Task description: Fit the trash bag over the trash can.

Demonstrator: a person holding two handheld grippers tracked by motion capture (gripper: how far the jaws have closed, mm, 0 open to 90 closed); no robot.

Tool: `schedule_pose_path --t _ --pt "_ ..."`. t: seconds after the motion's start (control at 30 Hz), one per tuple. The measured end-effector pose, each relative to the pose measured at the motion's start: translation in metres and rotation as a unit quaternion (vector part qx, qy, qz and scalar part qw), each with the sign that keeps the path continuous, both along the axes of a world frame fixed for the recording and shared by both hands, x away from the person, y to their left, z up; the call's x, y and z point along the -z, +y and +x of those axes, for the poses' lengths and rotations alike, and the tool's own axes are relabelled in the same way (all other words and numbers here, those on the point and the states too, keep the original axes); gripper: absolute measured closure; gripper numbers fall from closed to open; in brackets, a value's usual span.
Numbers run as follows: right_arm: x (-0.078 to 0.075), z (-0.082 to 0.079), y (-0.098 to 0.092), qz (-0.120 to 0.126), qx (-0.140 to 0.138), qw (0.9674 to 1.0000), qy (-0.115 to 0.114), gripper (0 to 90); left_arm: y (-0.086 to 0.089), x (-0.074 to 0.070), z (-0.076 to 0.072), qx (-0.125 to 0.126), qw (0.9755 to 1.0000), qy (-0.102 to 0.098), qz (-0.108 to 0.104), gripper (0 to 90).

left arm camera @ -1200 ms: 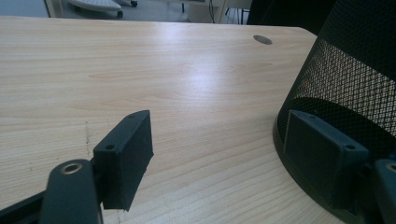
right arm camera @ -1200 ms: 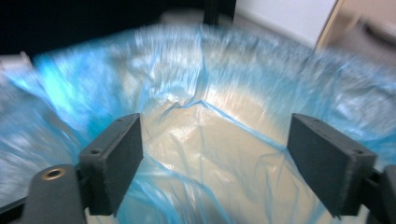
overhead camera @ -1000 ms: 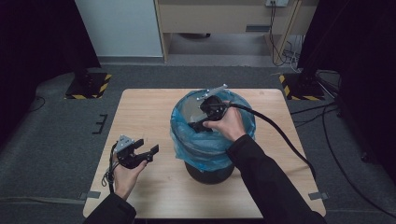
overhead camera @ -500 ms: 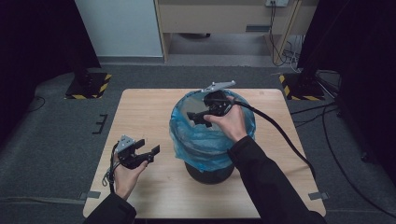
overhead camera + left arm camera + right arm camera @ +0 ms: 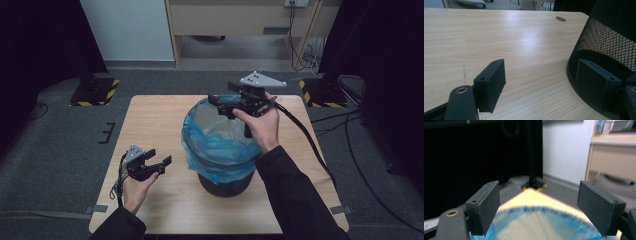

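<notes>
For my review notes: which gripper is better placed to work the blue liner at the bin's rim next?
Likely right: the right gripper hangs open over the blue liner rim; the left gripper sits low beside the bin.

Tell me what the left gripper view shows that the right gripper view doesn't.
Left gripper view: the black mesh wall of the wastebasket standing on the light wooden table, with a small dark round mark near the table's far edge. Right gripper view: the blue plastic bin liner stretched over the rim, blurred, plus a dark curtain, a white wall panel and a beige cabinet beyond. Both: the wooden tabletop and a pair of open black fingers.
</notes>
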State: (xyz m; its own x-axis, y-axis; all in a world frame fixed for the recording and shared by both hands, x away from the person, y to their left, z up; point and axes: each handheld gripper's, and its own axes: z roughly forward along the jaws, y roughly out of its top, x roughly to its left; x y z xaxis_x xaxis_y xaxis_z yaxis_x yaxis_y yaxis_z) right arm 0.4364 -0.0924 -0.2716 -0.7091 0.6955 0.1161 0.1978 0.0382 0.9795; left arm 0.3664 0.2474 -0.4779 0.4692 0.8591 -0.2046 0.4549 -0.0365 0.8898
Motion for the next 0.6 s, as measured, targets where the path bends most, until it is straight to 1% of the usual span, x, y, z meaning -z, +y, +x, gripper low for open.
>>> schedule_pose_path --t 0.07,0.13,0.23,0.33,0.37,0.43,0.47,0.53,0.6 --pt "-0.007 -0.004 -0.006 0.027 0.006 0.9995 -0.014 18.5 0.0 0.0 0.0 0.003 1.0 0.0 -0.002 24.4" --pt "-0.015 -0.007 -0.013 0.043 0.019 0.9985 -0.028 18.4 0.0 0.0 0.0 0.006 1.0 0.0 -0.003 25.6" --pt "-0.024 -0.011 -0.03 0.053 0.049 0.996 -0.052 18.1 0.0 -0.001 0.0 0.013 0.9999 -0.001 -0.006 29.3" --pt "-0.03 -0.011 -0.051 0.057 0.084 0.9928 -0.063 17.7 0.0 -0.002 -0.001 0.018 0.9998 -0.003 -0.007 34.5" --pt "-0.03 -0.011 -0.06 0.053 0.097 0.9915 -0.069 17.7 0.0 -0.003 -0.001 0.018 0.9998 -0.003 -0.007 35.8" --pt "-0.026 -0.009 -0.077 0.048 0.125 0.988 -0.076 17.6 0.0 -0.003 -0.001 0.02 0.9998 -0.002 -0.006 38.3" --pt "-0.023 -0.008 -0.087 0.05 0.138 0.9863 -0.075 17.6 -0.001 -0.002 -0.001 0.022 0.9998 -0.001 -0.006 39.5" --pt "-0.012 -0.004 -0.104 0.054 0.156 0.9845 -0.059 17.6 -0.001 -0.002 0.0 0.024 0.9997 0.002 -0.003 41.0" --pt "0.004 -0.001 -0.12 0.056 0.174 0.9822 -0.045 18.0 -0.001 -0.002 0.0 0.027 0.9996 0.005 -0.004 43.1"
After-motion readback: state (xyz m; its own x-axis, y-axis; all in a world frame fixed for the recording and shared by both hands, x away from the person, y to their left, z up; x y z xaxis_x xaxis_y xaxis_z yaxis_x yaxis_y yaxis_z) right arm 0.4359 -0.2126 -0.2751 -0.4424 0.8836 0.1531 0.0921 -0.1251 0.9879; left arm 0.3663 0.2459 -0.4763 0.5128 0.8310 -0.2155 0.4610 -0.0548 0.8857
